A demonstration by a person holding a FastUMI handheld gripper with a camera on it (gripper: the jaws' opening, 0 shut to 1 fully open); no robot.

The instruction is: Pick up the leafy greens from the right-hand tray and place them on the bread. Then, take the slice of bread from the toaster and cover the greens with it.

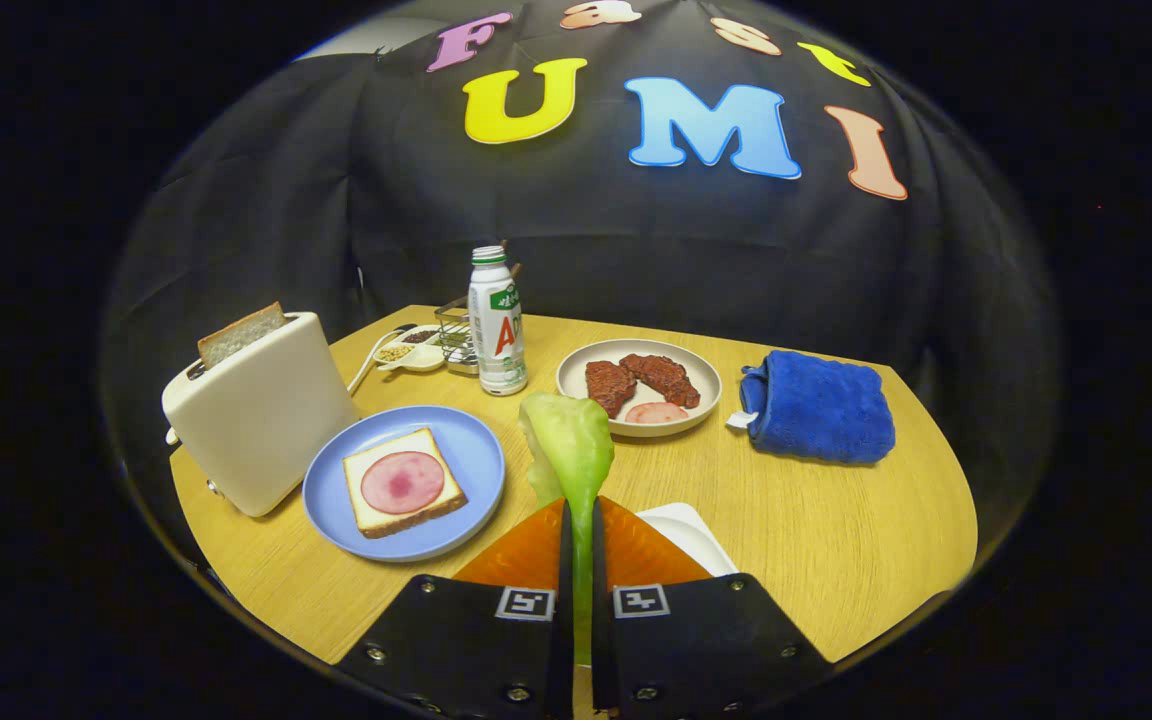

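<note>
Tongs (581, 540) pinched tight on leafy greens (568, 440), floppy and light, held by the stem. Bread (403, 483) with ham sits at ten o'clock, toaster (261, 410) beyond.

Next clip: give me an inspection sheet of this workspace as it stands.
Surface: round wooden table.
Job's things: leafy greens clamped upright; bread with ham on blue plate; bread slice standing in toaster; white tray beneath the jaws.
Clutter: bottle, meat plate, blue towel, condiment dish.
Grippers: gripper jaws shut on the greens.
Cables: nothing seen.
Surroundings: black cloth wall.
</note>
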